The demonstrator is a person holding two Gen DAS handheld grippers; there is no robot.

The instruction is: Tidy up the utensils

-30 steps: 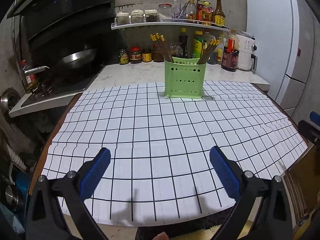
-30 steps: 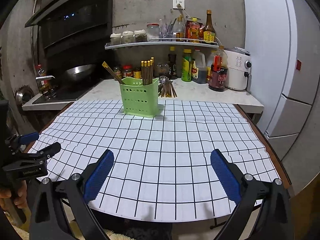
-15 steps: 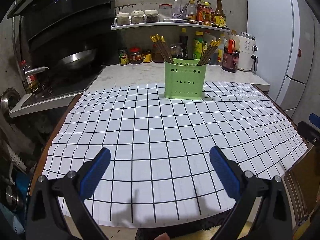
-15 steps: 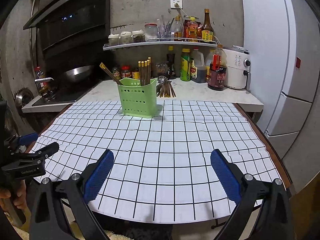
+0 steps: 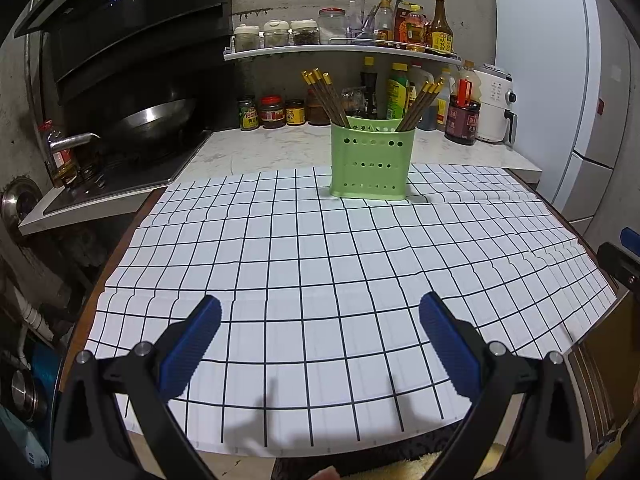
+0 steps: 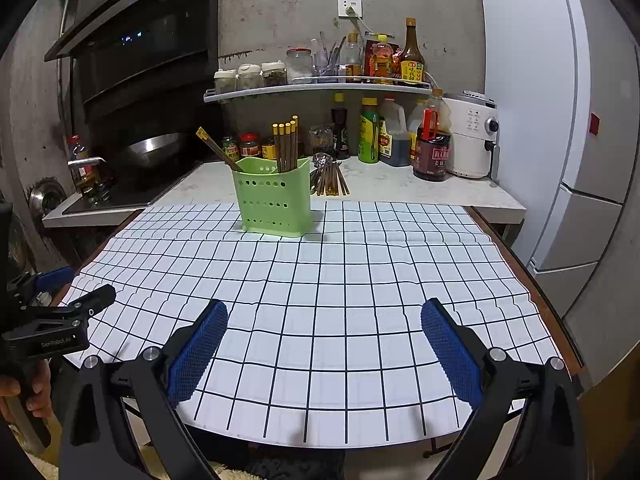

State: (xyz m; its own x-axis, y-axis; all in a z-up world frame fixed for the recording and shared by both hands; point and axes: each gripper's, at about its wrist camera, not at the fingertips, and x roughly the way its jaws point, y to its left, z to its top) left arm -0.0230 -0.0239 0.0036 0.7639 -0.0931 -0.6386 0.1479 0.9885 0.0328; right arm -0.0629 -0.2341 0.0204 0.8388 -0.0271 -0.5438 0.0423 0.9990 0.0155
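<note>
I have both grippers hovering at the near edge of the table with nothing in them. The left gripper (image 5: 320,340) has its jaws spread wide, and the right gripper (image 6: 324,344) is released the same way. As I judge it, I am either at the very start or at the end of a round: nothing lies loose on the checked cloth (image 5: 328,264).

The green holder (image 6: 276,198) stands upright at the far edge of the cloth, well apart from both grippers. Chopsticks (image 5: 324,98) stick out of it in two bunches, one leaning left and one leaning right. From the right wrist view I can also see a loose pile of chopsticks and spoons (image 6: 329,178) lying on the marble counter (image 6: 400,192), just behind and to the right of the holder.

If those are what I have left to sort, my next move calls for a long reach with the right gripper across the cloth and past the holder's right side, then a low, narrow pinch on one or two sticks.

In the way: the holder itself and its leaning sticks, which I could knock. The dark sauce bottle (image 6: 432,152) and the white appliance (image 6: 474,136) crowd the counter to the right. The wok (image 5: 154,120) on the stove is off to the left, clear of my path.
</note>
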